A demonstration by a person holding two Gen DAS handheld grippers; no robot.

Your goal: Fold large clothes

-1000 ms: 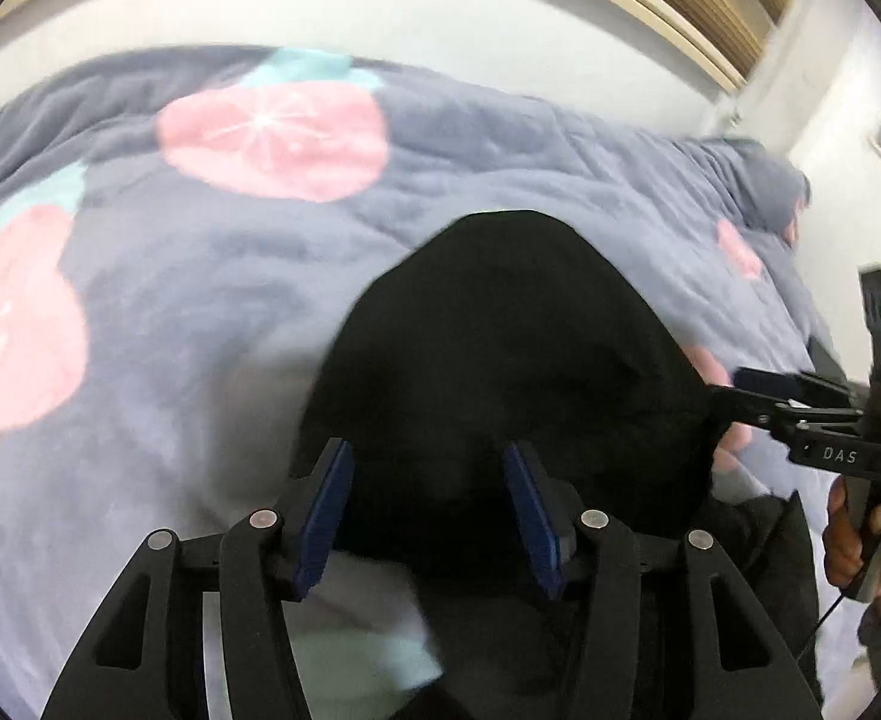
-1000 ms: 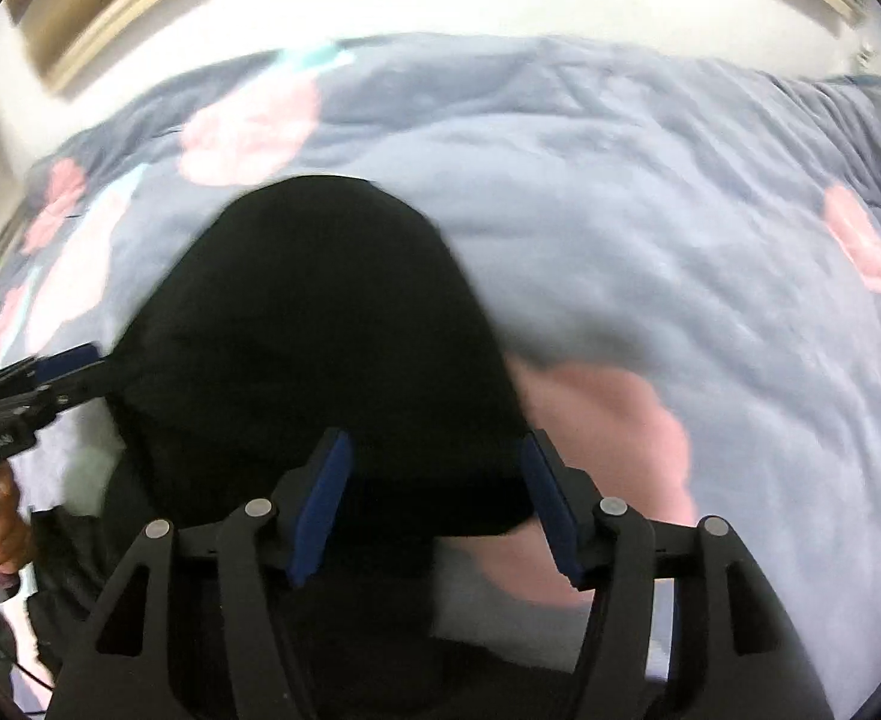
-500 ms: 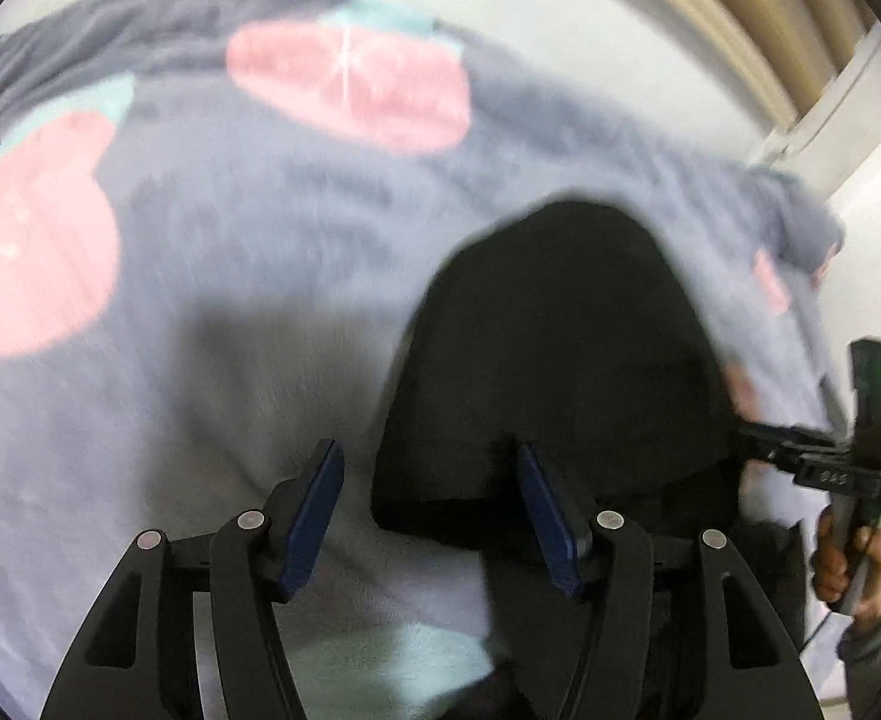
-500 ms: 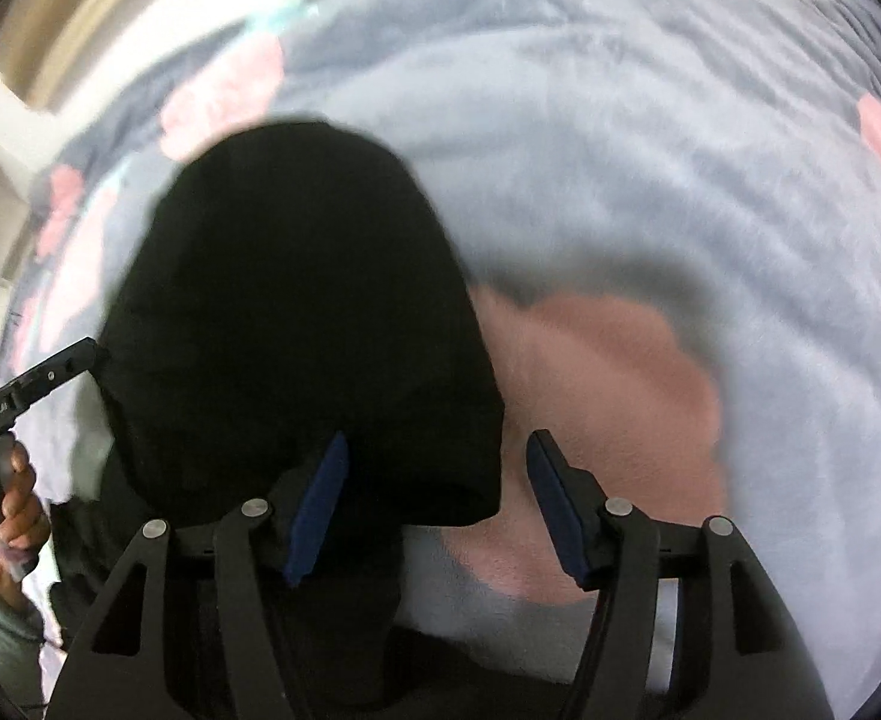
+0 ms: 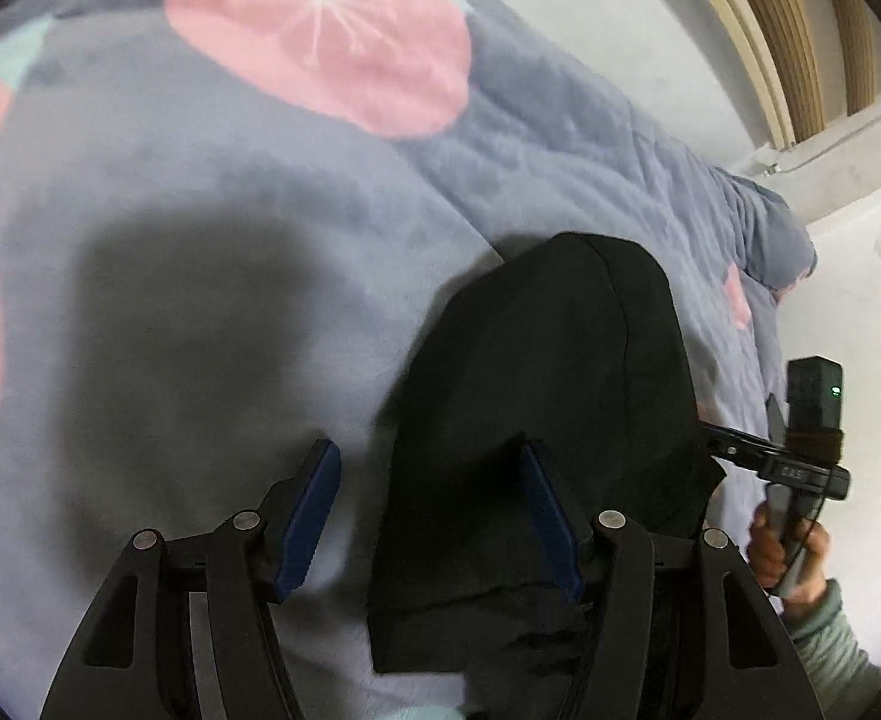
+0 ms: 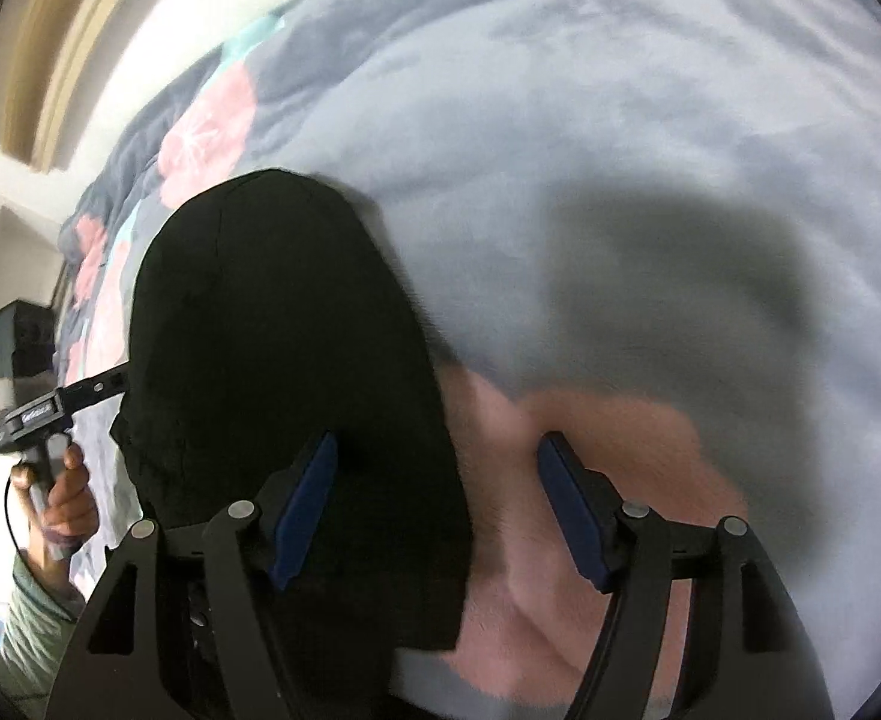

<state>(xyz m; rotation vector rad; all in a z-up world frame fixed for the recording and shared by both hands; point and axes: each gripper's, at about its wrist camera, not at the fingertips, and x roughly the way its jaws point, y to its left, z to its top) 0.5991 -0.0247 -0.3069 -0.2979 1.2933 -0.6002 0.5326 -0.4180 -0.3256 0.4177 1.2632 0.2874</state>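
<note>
On the bed, spread over a grey-blue blanket (image 5: pixel 212 252) printed with big pink fruit shapes, lies the black garment (image 5: pixel 536 420) I am working on. It sits as a dark, folded mass with a rounded far end and a straighter near edge, resting flat on the blanket.

From my left wrist view, the left tongs (image 5: pixel 428 516) point steeply down at the near left corner of the garment. Their jaws stand spread, with the blue pads apart; the left pad is over bare blanket and the right pad is over the black cloth, so the garment's left edge falls between them. I see neither pad pressing on the fabric. At the right edge of this view I see my other hand (image 5: pixel 782 558) gripping the handle of its tool, in a grey-green sleeve.

From my right wrist view, the right tongs (image 6: pixel 437 504) are likewise spread, and their jaws have just been opening. The left pad is over the black garment (image 6: pixel 278 360), the right pad over a pink patch of the blanket (image 6: pixel 620 150), and the garment's right edge lies between them, unpinched. Both tongs cast soft shadows on the blanket beside the garment.
</note>
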